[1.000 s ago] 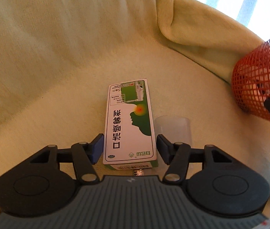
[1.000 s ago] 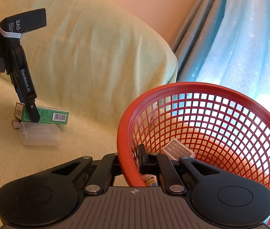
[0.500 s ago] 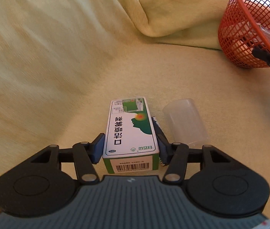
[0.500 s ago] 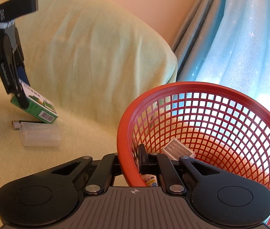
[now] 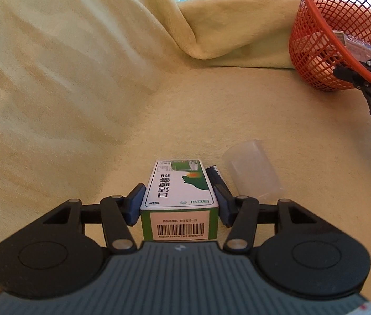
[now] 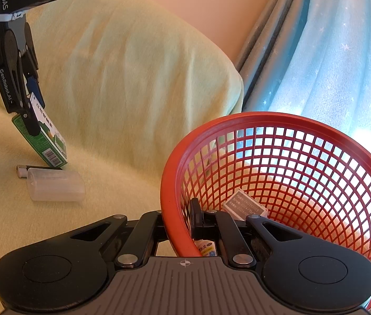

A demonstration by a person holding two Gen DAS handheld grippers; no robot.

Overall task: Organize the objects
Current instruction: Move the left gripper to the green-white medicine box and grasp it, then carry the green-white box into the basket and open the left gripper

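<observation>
My left gripper (image 5: 179,204) grips the green box (image 5: 178,193) above the yellow-green blanket (image 5: 80,92). Right gripper (image 6: 182,223) pinches the red basket (image 6: 277,183) rim, blue curtain (image 6: 329,52) behind.

Yellow-green blanket (image 5: 85,84) under clear cup (image 5: 253,169), battery (image 5: 214,174).

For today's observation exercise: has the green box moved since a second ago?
Yes. In the right wrist view the green box has risen off the cushion, tilted, held by the left gripper above the plastic cup, which stayed put.
</observation>
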